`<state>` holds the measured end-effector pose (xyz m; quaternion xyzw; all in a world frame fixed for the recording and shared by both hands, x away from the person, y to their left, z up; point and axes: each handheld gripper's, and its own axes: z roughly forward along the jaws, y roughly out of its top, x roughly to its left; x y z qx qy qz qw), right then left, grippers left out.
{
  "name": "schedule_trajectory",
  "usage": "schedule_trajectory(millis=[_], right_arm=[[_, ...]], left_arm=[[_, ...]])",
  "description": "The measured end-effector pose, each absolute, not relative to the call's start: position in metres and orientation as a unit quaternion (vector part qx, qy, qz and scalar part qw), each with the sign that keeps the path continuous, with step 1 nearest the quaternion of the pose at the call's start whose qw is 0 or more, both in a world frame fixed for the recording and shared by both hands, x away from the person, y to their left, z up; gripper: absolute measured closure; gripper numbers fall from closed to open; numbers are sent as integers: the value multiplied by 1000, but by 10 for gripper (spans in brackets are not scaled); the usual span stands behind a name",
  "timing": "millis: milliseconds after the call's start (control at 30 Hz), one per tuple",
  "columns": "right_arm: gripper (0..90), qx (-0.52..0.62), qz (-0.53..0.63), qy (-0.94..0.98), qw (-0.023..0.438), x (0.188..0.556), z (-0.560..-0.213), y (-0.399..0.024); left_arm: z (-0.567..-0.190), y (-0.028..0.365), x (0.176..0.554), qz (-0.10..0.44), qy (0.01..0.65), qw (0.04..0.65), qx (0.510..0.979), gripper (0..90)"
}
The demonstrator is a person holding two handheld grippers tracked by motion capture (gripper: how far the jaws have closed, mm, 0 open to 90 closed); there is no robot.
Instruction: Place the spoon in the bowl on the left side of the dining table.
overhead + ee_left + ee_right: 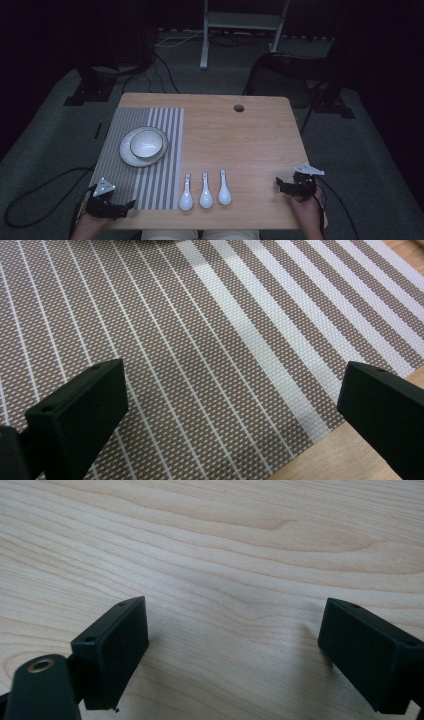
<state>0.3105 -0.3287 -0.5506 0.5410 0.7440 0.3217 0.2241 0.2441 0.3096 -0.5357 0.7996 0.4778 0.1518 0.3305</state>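
Note:
A white bowl (147,143) sits on a white plate (128,154) on a striped grey placemat (115,130) at the table's left. Three white spoons (206,191) lie side by side near the front edge, bowls toward me. My left gripper (127,207) rests open at the mat's front left corner; in the left gripper view its jaws stand wide apart over the placemat (210,350) with nothing between them (232,405). At the front right my right gripper (281,183) is open over bare wood, jaws spread and empty (232,650).
The wooden table (240,140) has a round cable hole (239,108) near its far edge. Beyond it stand a white frame (242,22) and a dark chair (290,67) on grey carpet, with cables across the floor.

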Motion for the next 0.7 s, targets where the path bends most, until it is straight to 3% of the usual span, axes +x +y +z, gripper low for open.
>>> schedule_trajectory(millis=[700], right_arm=[[120,541,322,744,224,310,-551,-329]], left_arm=[[-530,279,257,132,449,329,820,0]])
